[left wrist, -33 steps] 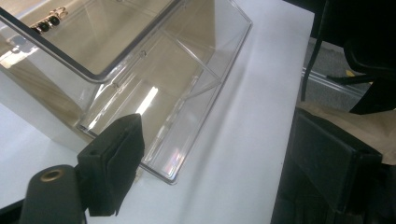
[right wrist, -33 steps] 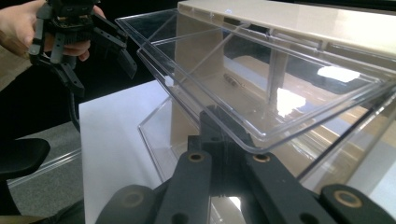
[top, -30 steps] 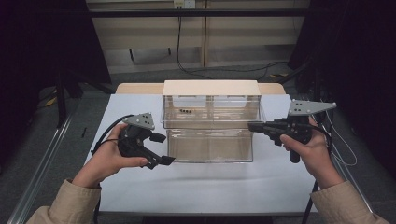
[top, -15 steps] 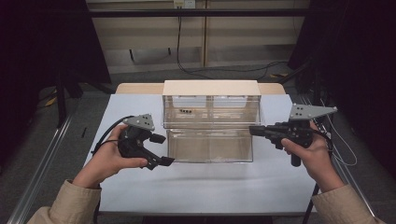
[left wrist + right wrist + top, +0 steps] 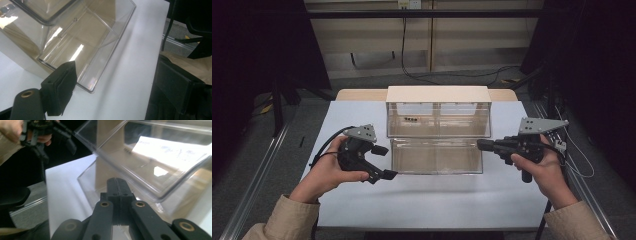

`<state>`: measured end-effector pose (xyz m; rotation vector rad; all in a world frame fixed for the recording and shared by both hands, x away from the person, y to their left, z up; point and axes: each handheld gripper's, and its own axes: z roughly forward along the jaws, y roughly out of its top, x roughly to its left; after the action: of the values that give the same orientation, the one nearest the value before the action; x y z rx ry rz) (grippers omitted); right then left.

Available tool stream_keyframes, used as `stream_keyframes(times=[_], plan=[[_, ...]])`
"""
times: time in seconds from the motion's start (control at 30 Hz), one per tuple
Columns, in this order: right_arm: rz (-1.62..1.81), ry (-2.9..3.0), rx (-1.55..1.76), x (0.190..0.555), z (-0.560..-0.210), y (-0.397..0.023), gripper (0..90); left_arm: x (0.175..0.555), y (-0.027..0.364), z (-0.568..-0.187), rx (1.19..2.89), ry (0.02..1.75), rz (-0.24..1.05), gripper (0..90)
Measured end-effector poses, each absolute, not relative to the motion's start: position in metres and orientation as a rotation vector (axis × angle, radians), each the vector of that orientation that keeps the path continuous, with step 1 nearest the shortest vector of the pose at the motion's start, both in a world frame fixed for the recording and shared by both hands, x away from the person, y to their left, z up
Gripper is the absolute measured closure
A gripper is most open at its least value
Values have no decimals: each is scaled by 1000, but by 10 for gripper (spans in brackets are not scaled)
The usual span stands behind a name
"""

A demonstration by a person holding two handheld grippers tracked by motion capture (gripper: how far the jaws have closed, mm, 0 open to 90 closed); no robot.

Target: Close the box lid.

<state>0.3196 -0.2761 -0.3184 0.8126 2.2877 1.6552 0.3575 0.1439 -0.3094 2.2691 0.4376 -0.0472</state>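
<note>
- Clear box (image 5: 438, 120): stands at the middle of the white tabletop (image 5: 437, 205). Its taller rear part carries a beige top, and a low clear tray (image 5: 437, 156) lies directly in front of it and touches it. A few small dark items (image 5: 411, 119) sit in the left rear compartment; what they are cannot be told.
- Right hand-held gripper (image 5: 482, 145): jaws pressed together with nothing between them. Against the picture from a second ago, its tip has come slightly closer to the box. It now lies level, just beside the tray's right end. Over the last half second it has not shifted noticeably. In the right gripper view the closed tip points at the tray's near corner, under the slanting clear wall above. Whether it touches cannot be told.
- Left hand-held gripper (image 5: 384, 162): jaws spread and empty, just beside the tray's left end, in the same place as in both earlier pictures. In the left gripper view one jaw overlaps the tray's corner and the other stands well off to the side, so the jaws do not straddle the tray wall.
- Box and tray: unmoved across all three high views.
- Reading: the only change is the right tip's small approach. This suggests the tray is about to be nudged or steadied from the right, with the left jaws waiting open. No grip on the box has yet been made.
</note>
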Motion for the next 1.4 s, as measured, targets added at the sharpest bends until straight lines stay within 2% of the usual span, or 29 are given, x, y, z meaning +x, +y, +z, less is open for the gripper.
stream_keyframes(times=[0.07,0.13,0.2,0.27,0.53,1.03,1.4], plan=[[1647,2300,810,317,-324,-273,854,357,145,-310,2272,440,-48,168],[1636,2317,809,314,-328,-271,766,357,146,-311,2269,443,-48,166],[1632,2326,808,312,-332,-270,736,356,147,-312,2259,453,-46,164],[1627,2323,822,311,-335,-270,640,356,149,-313,2262,453,-41,162],[1563,2324,864,305,-347,-279,414,356,156,-319,2265,462,-31,155],[1423,2329,943,298,-369,-304,234,358,170,-338,2271,491,-7,134],[1361,2340,988,296,-384,-313,197,359,181,-354,2277,519,21,131]])
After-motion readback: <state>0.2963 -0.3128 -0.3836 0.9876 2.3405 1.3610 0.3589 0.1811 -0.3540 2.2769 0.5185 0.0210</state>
